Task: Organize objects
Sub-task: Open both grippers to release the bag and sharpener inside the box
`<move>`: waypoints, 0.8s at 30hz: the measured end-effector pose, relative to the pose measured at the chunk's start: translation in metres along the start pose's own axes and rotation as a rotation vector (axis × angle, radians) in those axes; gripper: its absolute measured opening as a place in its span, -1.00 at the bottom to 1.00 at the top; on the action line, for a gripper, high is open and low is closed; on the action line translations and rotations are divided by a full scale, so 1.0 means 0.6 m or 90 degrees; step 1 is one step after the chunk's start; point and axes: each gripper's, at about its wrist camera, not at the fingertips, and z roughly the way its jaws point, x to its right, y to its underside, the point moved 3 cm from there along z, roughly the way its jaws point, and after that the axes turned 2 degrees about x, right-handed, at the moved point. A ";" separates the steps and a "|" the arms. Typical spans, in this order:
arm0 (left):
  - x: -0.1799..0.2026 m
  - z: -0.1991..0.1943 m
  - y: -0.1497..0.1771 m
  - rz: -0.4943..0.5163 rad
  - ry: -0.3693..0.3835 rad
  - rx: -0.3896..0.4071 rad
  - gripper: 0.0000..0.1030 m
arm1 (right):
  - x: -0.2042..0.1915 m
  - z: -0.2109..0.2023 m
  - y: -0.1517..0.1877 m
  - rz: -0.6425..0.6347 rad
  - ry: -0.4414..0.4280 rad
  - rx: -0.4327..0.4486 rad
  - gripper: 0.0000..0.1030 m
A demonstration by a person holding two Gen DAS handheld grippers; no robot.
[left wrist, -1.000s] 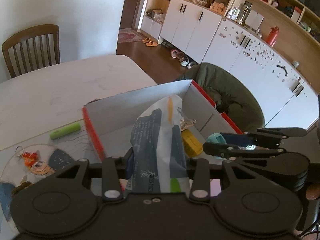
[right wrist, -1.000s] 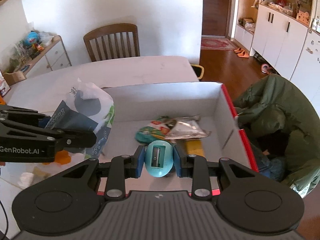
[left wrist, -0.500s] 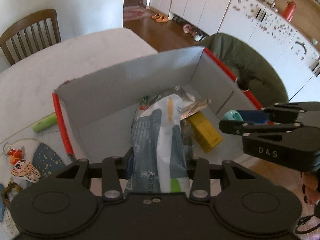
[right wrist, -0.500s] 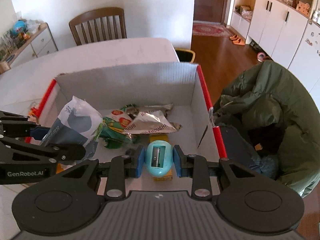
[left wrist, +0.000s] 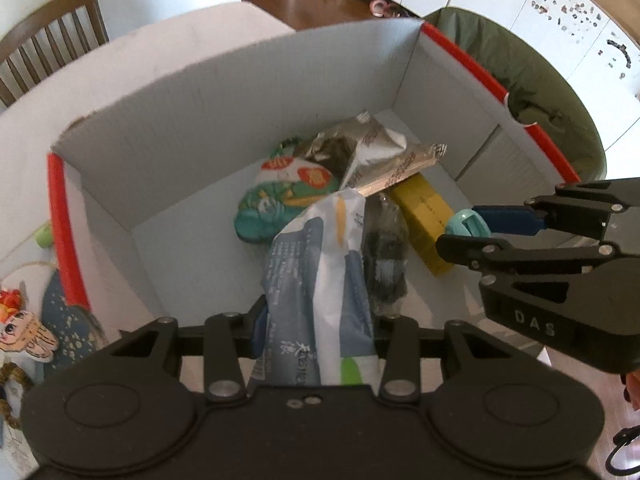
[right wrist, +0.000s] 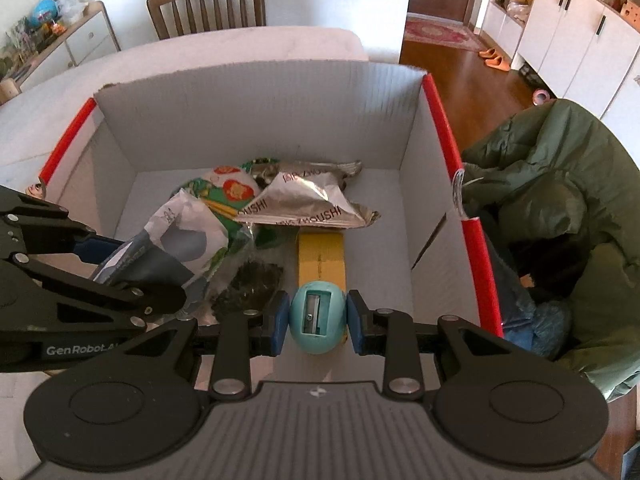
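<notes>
A grey cardboard box point(left wrist: 192, 120) point(right wrist: 256, 120) with red edges holds a silver snack bag point(right wrist: 304, 204), a green snack bag point(left wrist: 284, 196), a yellow box point(right wrist: 322, 256) and a dark packet point(right wrist: 252, 284). My left gripper point(left wrist: 316, 324) is shut on a blue-and-white tissue pack point(left wrist: 320, 288) point(right wrist: 176, 240), held over the box's near left side. My right gripper point(right wrist: 318, 322) is shut on a teal egg-shaped pencil sharpener point(right wrist: 317, 318) point(left wrist: 466, 226), held over the box's near right side above the yellow box.
The box stands on a white table point(right wrist: 224, 48). A green jacket point(right wrist: 560, 208) lies over a seat right of the box. A wooden chair point(right wrist: 208, 0) stands behind the table. A decorated mat point(left wrist: 36, 320) and a green tube point(left wrist: 42, 236) lie left of the box.
Both grippers have moved forward and down over the box, each keeping its load. The box interior now fills both views.
</notes>
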 end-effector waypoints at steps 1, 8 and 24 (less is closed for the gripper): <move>0.000 0.003 0.000 -0.001 0.000 -0.005 -0.21 | 0.000 0.001 0.000 0.000 -0.001 -0.002 -0.42; 0.001 0.023 -0.001 0.005 -0.004 -0.043 -0.17 | 0.007 0.006 0.000 0.004 -0.010 -0.007 -0.42; 0.009 0.017 0.002 0.019 -0.021 -0.055 0.59 | 0.015 -0.013 -0.010 0.015 -0.027 0.011 -0.41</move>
